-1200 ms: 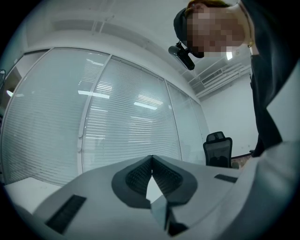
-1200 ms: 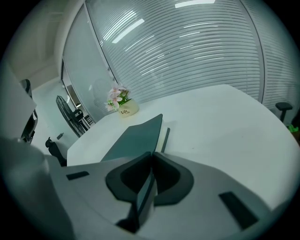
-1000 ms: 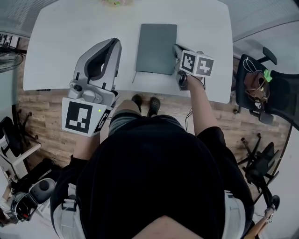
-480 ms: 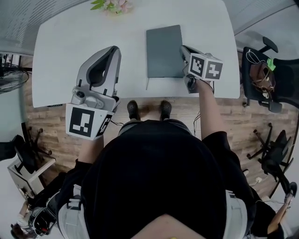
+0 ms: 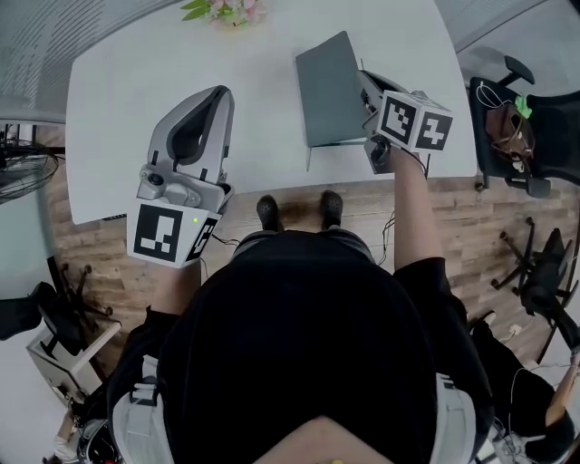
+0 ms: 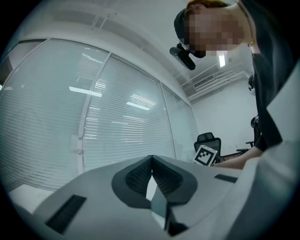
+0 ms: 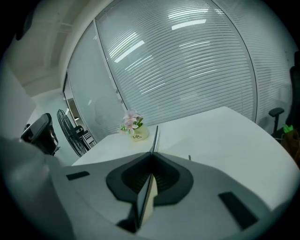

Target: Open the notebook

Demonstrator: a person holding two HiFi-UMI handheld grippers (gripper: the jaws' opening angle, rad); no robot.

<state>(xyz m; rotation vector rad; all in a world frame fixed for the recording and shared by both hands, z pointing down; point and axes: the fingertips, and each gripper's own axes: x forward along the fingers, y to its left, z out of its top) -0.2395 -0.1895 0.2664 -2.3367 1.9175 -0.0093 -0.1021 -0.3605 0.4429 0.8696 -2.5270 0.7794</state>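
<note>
A white surface point(image 5: 127, 82) is seen from above, and a grey notebook point(image 5: 328, 86) is found on its right half, close to the right edge. The notebook's cover point(image 5: 317, 68) is held raised at its right side, so that it stands tilted above the surface with the left side lower. The right claw point(image 5: 365, 83) is closed on the cover's right edge. In the right gripper view a thin board is seen pinched edge-on between the two dark pads, and it runs straight out past the tips. What lies under the raised cover cannot be made out from the head view. A thin ribbon point(image 5: 309, 159) is seen hanging at the notebook's near left corner.

The left claw point(image 5: 217, 93) is held over the near left part of the surface, well apart from the notebook, and is pointed away from the person. Its jaws are pressed together at the tips in the left gripper view, and nothing is carried between them.

A small pot of pink flowers point(image 5: 227, 9) is placed at the far edge of the surface, to the left of the notebook. A dark office chair point(image 5: 521, 136) is parked just beyond the right end of the surface, and a fan point(image 5: 18, 154) is seen on the wooden floor point(image 5: 109, 263) at the left.
</note>
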